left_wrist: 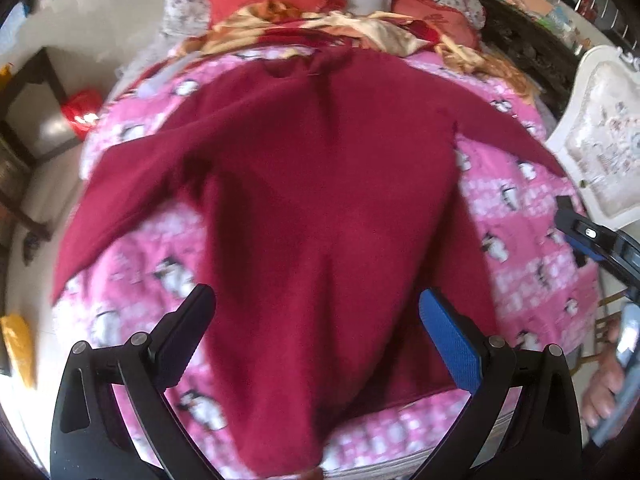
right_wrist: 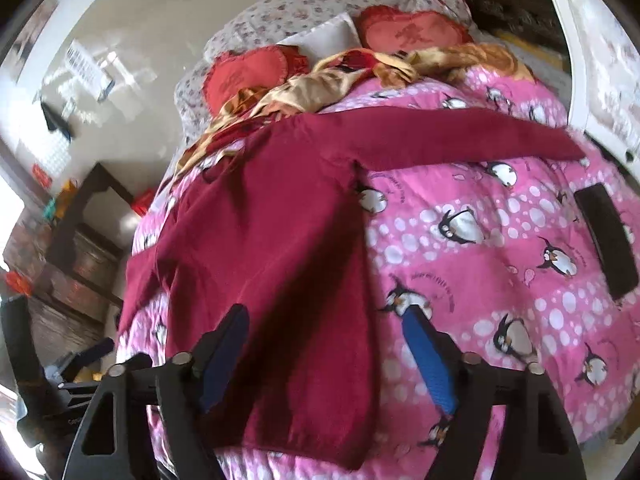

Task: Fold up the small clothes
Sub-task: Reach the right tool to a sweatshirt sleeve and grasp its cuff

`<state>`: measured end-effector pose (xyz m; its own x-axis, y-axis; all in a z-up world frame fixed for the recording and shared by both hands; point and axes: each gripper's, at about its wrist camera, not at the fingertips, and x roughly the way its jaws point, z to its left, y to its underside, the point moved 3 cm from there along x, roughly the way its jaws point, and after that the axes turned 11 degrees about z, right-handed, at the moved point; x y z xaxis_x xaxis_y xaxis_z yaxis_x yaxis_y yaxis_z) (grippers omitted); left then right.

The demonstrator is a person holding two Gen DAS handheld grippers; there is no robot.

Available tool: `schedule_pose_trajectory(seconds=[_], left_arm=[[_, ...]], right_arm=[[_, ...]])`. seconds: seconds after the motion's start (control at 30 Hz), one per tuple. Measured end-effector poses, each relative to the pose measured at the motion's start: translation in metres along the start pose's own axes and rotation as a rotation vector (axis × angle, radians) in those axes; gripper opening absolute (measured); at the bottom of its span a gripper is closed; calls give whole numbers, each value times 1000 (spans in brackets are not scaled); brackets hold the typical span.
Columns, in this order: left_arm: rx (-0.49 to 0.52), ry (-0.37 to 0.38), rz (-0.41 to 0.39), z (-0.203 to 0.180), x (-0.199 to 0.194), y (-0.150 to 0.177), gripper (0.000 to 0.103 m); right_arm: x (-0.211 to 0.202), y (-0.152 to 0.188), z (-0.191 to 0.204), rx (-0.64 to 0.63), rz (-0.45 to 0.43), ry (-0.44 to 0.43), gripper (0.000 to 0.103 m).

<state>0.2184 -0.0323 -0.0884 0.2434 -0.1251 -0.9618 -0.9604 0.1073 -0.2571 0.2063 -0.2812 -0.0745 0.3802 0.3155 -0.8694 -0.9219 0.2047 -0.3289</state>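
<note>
Maroon top laid out flat, no fold made that I can see

The maroon top (left_wrist: 320,200) lies spread on the pink penguin bedspread (left_wrist: 532,240), sleeves out to left and right, collar at the far end; all folding is left, I judge. My left claw (left_wrist: 316,336) hangs spread over its near hem, and my right claw (right_wrist: 324,356) is spread above its right edge, neither pinching anything

Bed (right_wrist: 500,264) in pink penguin quilt | red heart cushions (right_wrist: 244,76) at head | dark shelving (right_wrist: 84,240) (left) | pale glossy floor (left_wrist: 100,12), daylit
</note>
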Motion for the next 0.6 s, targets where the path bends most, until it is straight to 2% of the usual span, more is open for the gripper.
schedule_pose_trajectory(seconds=[0.17,0.3,0.43,0.6], left_arm=[[45,51,25,-32,15,-30,101],[38,110,89,-52,37,-51,101],[29,147,122,-65,49,-54,100],[37,158,127,-72,55,-48,100]], right_arm=[[4,-41,-68,134,-9,-39,63],[1,-78,-120,220,-27,-81,61],[3,-111,-176,300,-43,-95,60],[26,-142,-262,499,-41,-92,51]])
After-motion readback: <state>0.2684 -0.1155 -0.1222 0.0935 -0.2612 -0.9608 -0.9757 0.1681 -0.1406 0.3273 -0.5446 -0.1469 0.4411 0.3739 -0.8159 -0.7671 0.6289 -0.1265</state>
